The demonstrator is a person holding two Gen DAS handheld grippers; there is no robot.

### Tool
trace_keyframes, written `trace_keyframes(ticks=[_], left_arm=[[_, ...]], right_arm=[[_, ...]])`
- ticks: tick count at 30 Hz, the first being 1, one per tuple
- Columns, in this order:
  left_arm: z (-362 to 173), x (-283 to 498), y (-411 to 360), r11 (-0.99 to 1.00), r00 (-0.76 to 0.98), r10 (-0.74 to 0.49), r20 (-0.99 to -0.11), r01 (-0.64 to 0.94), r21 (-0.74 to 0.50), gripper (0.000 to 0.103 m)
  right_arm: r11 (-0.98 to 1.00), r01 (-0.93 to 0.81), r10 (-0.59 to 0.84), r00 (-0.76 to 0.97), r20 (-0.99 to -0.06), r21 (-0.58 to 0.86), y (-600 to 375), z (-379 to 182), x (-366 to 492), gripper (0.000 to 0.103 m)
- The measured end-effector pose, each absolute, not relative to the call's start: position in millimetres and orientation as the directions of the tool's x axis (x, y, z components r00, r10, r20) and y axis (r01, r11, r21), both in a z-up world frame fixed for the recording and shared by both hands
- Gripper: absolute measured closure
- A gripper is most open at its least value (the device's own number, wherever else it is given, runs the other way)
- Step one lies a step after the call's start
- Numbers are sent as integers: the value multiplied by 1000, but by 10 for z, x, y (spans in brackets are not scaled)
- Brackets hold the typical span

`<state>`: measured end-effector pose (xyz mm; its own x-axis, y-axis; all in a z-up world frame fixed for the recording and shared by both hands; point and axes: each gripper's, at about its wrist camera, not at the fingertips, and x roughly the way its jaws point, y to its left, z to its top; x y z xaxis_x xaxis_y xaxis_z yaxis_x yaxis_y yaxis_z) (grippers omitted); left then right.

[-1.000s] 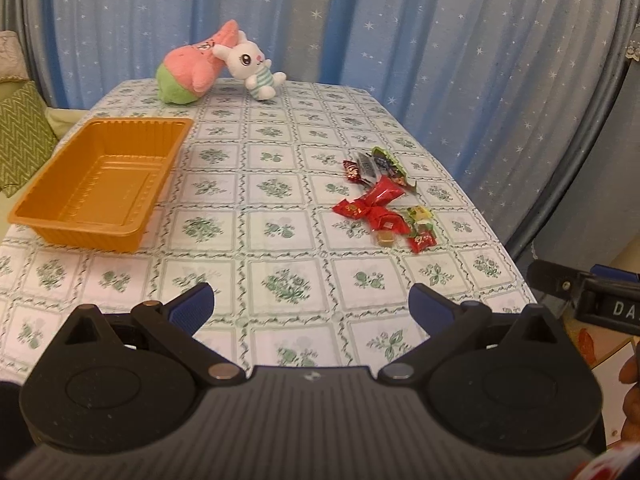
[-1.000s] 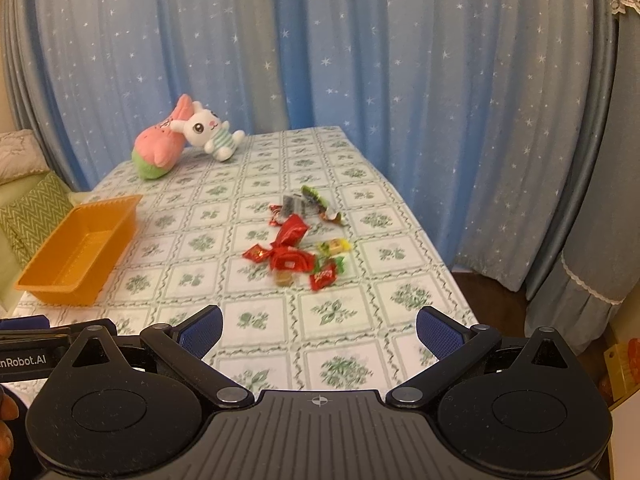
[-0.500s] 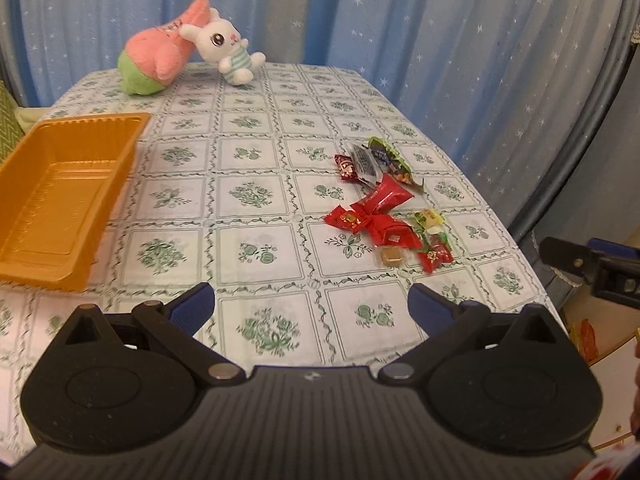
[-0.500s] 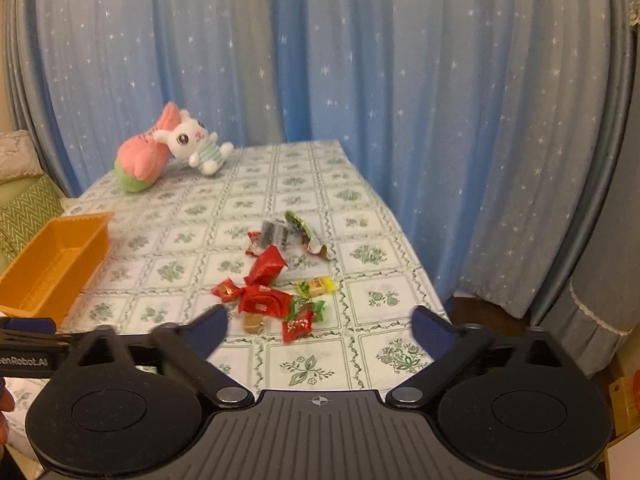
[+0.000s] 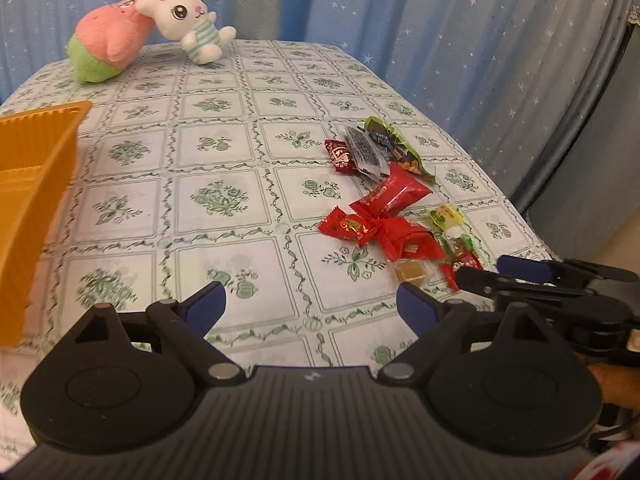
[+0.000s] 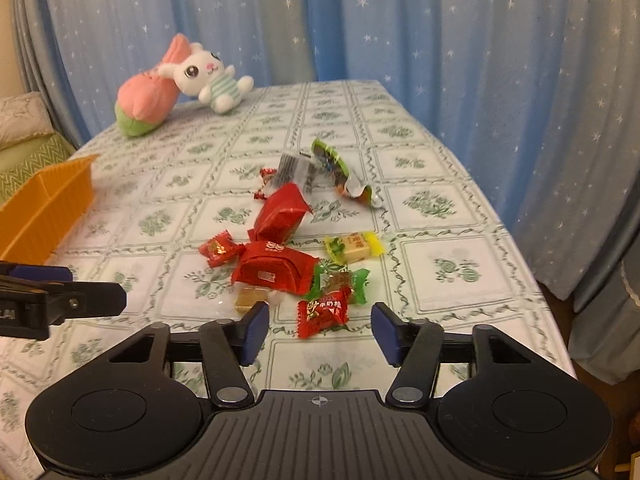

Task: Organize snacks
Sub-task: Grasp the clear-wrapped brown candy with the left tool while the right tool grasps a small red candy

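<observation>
Now, over on the left, the orange tray [image 5: 36, 184] sits at the tabletop [image 5: 224, 248] edge, well apart from the snacks. The left gripper [image 5: 310, 302] hangs with its jaws wide and holding nothing — the snack pile [image 5: 384, 216] lies ahead and off to its right. The right gripper [image 6: 318, 326] has its jaws spread too, nothing between them yet — a small red candy [image 6: 322, 314] lies just ahead of the gap, the caramel cube [image 6: 248, 300] near the left fingertip, the rest of the pile beyond.
</observation>
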<state>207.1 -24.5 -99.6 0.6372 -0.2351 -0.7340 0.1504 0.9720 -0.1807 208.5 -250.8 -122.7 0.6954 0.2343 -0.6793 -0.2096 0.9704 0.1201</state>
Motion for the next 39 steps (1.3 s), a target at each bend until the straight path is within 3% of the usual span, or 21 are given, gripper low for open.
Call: trace_keyframes(ticks=[6, 10, 13, 18, 23, 34, 39], left_arm=[[-1078, 2181, -293, 968, 630, -252, -734, 180, -177, 13], [-1129, 2223, -351, 961, 617, -275, -737, 196, -195, 17], [-1148, 2237, -427, 954, 608, -298, -736, 219, -205, 21], [-1161, 2301, -589, 926, 593, -366, -717, 310, -217, 32], [-1239, 2385, -791, 884, 562, -430, -707, 423, -201, 52], [-1461, 2448, -1097, 832, 578, -414, -703, 554, -34, 55], [-1423, 2408, -1127, 815, 564, -414, -715, 579, -16, 75]], right_arm=[[975, -182, 220, 687, -693, 130, -2486, -1409, 2276, 62], [977, -173, 213, 694, -688, 128, -2483, -1430, 2296, 78], [976, -170, 214, 696, -685, 133, -2503, -1414, 2276, 82], [977, -158, 214, 708, -673, 145, -2597, -1326, 2155, 82], [980, -128, 197, 710, -677, 151, -2722, -1300, 2066, 82], [984, -87, 169, 707, -687, 152, -2841, -1343, 2055, 82], [983, -87, 175, 708, -684, 161, -2835, -1341, 2049, 82]])
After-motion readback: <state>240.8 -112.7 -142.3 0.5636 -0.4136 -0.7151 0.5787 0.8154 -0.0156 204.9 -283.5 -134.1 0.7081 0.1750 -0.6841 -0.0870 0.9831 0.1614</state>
